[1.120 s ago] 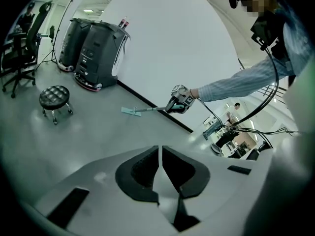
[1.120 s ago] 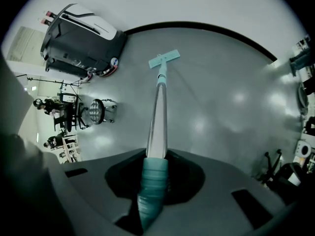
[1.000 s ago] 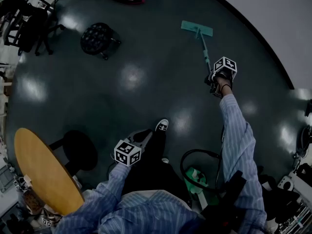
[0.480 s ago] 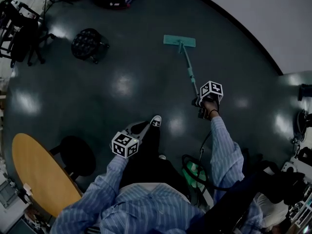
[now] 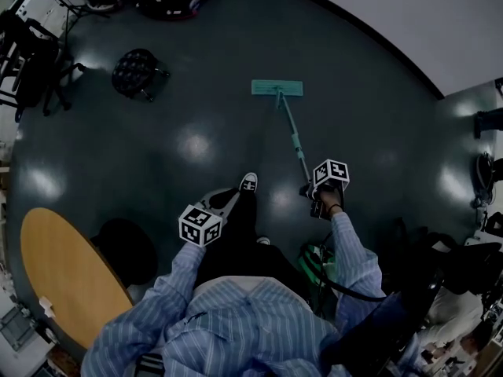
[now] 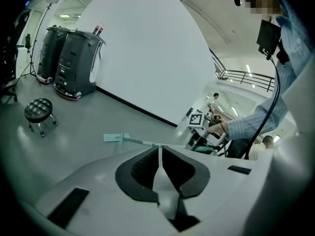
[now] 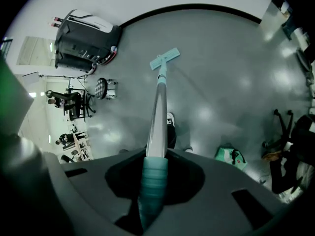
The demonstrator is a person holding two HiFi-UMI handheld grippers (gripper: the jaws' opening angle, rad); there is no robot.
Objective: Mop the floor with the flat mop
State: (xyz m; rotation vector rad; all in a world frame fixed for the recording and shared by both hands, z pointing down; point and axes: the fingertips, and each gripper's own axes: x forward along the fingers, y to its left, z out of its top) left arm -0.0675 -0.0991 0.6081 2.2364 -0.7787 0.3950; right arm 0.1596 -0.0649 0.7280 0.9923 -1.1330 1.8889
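The flat mop's teal head [image 5: 277, 88] lies flat on the dark grey floor ahead of me, and its thin handle [image 5: 292, 140] slants back to my right gripper [image 5: 311, 191]. In the right gripper view, that gripper [image 7: 154, 165] is shut on the handle's ribbed teal grip [image 7: 152, 183], with the silver shaft running out to the mop head [image 7: 165, 59]. My left gripper [image 5: 228, 203] hangs low in front of my legs, apart from the mop. In its own view the left gripper [image 6: 160, 150] is shut with nothing in it, and the mop head [image 6: 116, 138] shows beyond it.
A black wheeled stool [image 5: 134, 71] stands far left of the mop, chairs [image 5: 31, 49] beyond it. A round wooden table [image 5: 67, 281] and a dark stool [image 5: 126, 250] are at my left. A green container [image 5: 316, 261] and black hose lie by my right foot. Two black machines [image 6: 74, 63] stand against the white wall.
The right gripper has drawn back toward my body, pulling the mop head nearer and to the left across the floor. The left gripper has barely moved.
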